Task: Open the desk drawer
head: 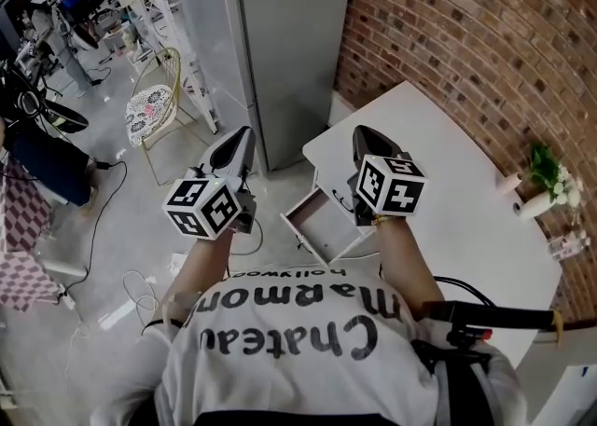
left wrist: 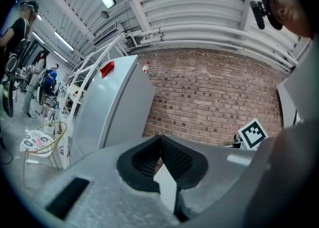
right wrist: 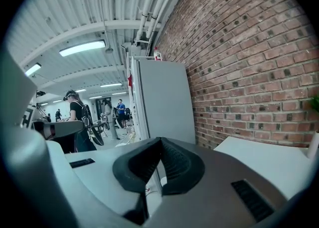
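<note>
The white desk (head: pixel 466 210) stands against the brick wall, seen from above in the head view. Its drawer (head: pixel 322 221) is pulled out towards the left and looks empty inside. My right gripper (head: pixel 360 131) hovers over the desk's near corner, just above the drawer, and touches nothing. Its jaws (right wrist: pixel 160 140) are shut with nothing between them. My left gripper (head: pixel 244 132) hangs over the floor to the left of the drawer, apart from it. The pads meet at the tip (left wrist: pixel 160 137) and hold nothing.
A tall grey cabinet (head: pixel 289 42) stands beyond the drawer beside the brick wall (head: pixel 466 33). A small plant (head: pixel 544 171) and a bottle (head: pixel 567 245) sit at the desk's far side. A wire chair (head: pixel 154 103) and floor cables (head: pixel 140 289) are at left. People stand far back.
</note>
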Available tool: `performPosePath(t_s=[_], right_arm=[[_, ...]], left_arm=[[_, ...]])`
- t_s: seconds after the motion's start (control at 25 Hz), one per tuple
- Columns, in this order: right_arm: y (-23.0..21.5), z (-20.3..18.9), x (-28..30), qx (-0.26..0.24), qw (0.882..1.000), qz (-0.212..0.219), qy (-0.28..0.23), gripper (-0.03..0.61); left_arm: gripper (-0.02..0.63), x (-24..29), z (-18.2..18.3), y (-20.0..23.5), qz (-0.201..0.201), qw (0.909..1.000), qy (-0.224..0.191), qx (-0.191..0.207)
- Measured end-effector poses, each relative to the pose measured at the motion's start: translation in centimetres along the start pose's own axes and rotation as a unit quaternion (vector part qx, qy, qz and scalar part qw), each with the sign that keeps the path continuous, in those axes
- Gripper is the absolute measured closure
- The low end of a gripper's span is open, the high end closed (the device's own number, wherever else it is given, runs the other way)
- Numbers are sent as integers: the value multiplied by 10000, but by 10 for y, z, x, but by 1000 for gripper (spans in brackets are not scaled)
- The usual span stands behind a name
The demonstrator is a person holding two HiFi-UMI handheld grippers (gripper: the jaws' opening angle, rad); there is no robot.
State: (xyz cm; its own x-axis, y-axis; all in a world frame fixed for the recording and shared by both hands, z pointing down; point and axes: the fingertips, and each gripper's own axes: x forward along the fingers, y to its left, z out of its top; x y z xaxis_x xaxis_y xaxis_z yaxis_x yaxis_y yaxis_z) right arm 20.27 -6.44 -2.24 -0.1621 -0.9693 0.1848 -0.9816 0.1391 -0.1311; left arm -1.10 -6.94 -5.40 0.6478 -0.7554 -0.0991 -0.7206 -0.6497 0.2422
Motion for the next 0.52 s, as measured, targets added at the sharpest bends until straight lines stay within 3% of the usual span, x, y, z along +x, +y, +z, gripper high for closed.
performPosePath(t_s=[0.52], right_arm=[[-2, -11, -7, -46, 9998, -41, 163, 566]], left_arm=[[598, -14, 2, -2, 105, 9999, 31, -9]])
